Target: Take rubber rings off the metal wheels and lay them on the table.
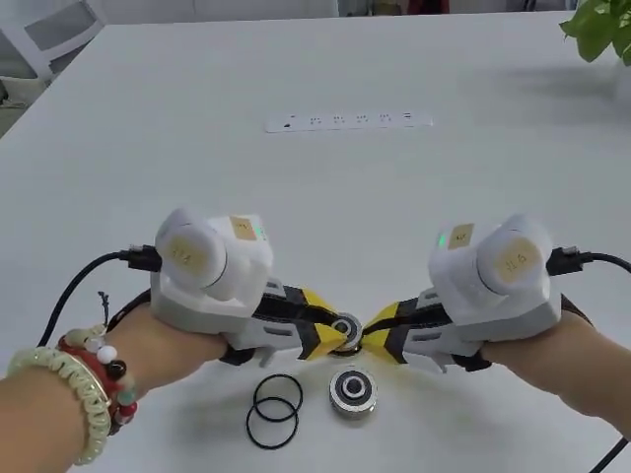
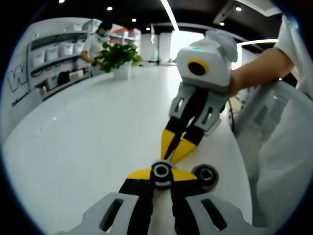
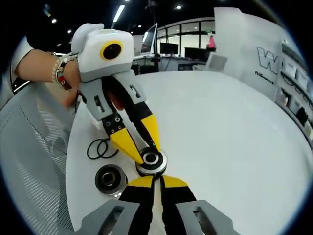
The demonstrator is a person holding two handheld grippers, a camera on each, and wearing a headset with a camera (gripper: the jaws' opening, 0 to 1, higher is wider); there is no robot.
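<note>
Wheel [image 1: 346, 329] sits low over the near edge of the white table [image 1: 197, 148], clamped in the closed jaws of the left gripper [image 1: 330, 337]. The right gripper [image 1: 377, 335] meets its rim with jaws drawn together; can't tell if they pinch anything. Second wheel [image 1: 352, 387] lies flat close by, two loose rings [image 1: 276, 410] beside it. Farther out are a power strip [image 1: 348, 121] mid-table, a plant [image 1: 601, 28] at the far corner, and shelves [image 2: 54, 63] under ceiling lights.

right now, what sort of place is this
Likely an open-plan office or showroom: a big white table with a power strip, wall shelves and monitors in the background.
</note>
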